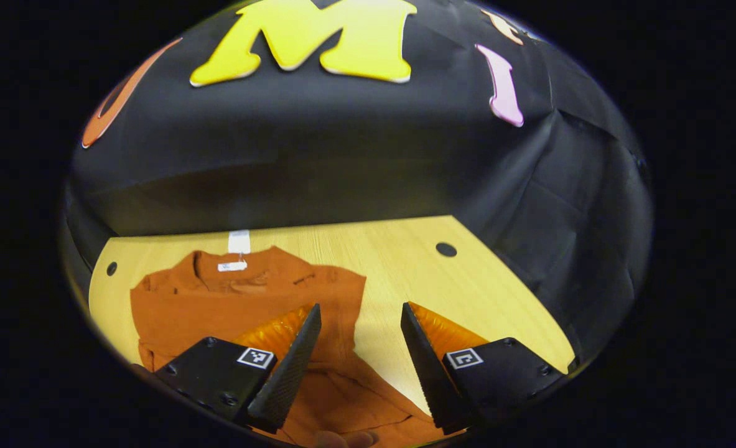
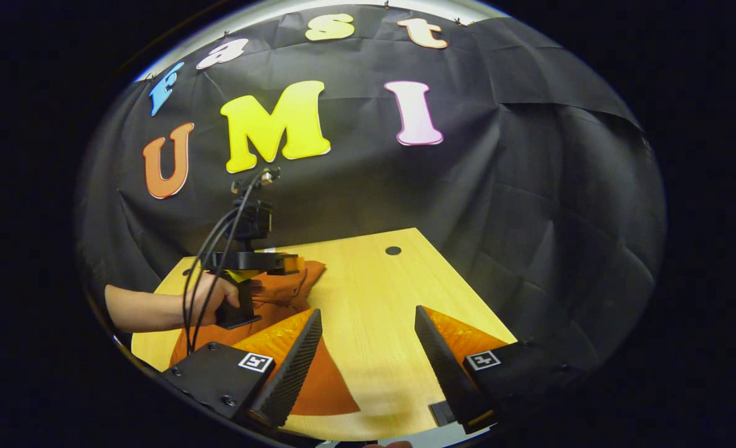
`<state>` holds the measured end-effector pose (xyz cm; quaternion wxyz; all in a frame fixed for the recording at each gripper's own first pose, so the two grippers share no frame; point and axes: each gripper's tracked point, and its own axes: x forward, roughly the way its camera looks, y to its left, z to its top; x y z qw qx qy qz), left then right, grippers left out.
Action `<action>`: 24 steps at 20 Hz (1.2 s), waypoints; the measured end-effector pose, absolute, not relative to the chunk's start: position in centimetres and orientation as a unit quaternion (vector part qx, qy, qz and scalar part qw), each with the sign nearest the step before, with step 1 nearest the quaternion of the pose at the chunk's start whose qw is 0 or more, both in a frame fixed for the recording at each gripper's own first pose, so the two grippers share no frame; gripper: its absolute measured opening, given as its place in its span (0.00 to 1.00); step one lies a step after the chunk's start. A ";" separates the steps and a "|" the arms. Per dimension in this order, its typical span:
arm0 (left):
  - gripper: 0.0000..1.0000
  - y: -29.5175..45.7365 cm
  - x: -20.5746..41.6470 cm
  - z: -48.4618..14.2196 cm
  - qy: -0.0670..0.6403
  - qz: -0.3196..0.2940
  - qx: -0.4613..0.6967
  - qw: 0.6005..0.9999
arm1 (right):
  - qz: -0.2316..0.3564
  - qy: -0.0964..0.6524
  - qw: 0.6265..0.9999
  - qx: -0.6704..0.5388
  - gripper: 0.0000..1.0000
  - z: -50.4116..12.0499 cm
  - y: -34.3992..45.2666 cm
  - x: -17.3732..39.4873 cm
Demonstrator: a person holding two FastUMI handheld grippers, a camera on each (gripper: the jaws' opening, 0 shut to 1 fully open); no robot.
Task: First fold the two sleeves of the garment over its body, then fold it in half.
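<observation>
A rust-orange garment (image 1: pixel 218 305) lies on the wooden table (image 1: pixel 417 274), its collar and white label (image 1: pixel 232 266) toward the wall. A strip of its cloth (image 1: pixel 368 398) runs down to the right beneath my left gripper (image 1: pixel 358 367). That gripper is open and hovers above the garment's right edge, holding nothing. In the right gripper view the garment (image 2: pixel 284 295) lies at the left, one corner (image 2: pixel 327 389) reaching under my open, empty right gripper (image 2: pixel 368 367). A hand (image 2: pixel 212 298) holds the left gripper (image 2: pixel 284 264) over the cloth.
The table has round holes (image 1: pixel 446 249) (image 2: pixel 393 251) near its back edge. Black cloth walls close in behind and to the right. Bare wood (image 2: pixel 374 298) stretches right of the garment. A white tag (image 1: pixel 239 241) lies beyond the collar.
</observation>
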<state>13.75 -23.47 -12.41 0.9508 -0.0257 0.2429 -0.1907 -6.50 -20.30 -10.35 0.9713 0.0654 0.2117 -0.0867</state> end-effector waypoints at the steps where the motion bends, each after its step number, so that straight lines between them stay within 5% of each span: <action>1: 0.85 -22.3 13.5 -10.2 0.221 -0.187 -0.031 0.957 | -0.075 0.203 0.974 0.064 0.96 -9.8 -19.5 -5.3; 15: 0.96 -3.7 4.2 12.7 -0.006 -0.056 -0.034 0.998 | 0.044 0.001 0.999 0.005 0.94 5.1 -7.5 4.8; 24: 0.96 -0.5 2.7 12.4 -0.008 -0.040 -0.053 0.998 | 0.057 0.008 0.998 -0.003 0.94 4.5 -5.0 4.8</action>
